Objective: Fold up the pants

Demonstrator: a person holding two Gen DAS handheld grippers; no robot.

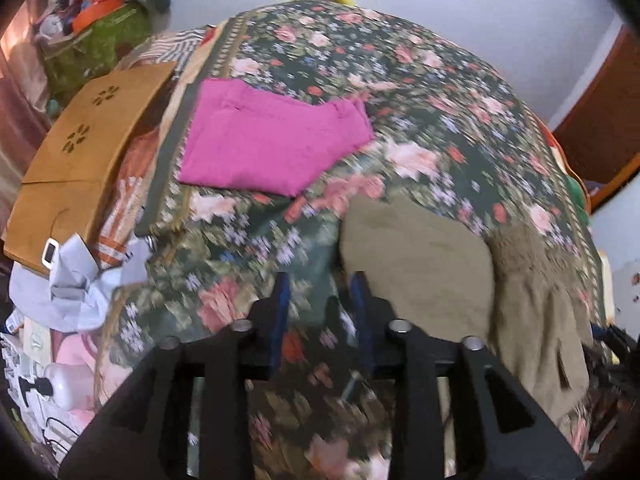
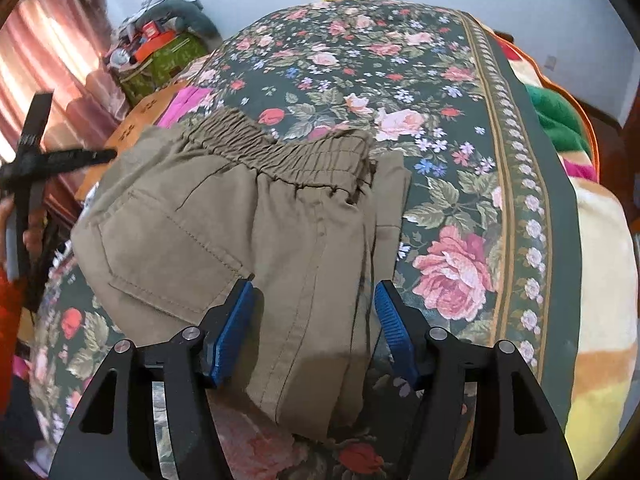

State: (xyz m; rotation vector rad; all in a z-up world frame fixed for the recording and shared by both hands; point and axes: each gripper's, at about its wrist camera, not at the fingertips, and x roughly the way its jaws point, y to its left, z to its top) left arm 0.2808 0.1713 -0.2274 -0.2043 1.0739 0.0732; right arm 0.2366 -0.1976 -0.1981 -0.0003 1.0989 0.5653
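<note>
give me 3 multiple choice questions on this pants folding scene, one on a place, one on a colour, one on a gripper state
1. Where does the pink folded garment lie?
A. on the floral bedspread
B. on the khaki pants
C. on the cardboard box

2. What colour are the pads of the right gripper?
A. red
B. blue
C. yellow

3. How stands the right gripper?
A. shut on the waistband
B. shut on nothing
C. open, above the pants

Answers:
1. A, floral cloth shows all round it.
2. B, both ribbed pads are blue.
3. C, its fingers stand wide apart with khaki cloth between them.
</note>
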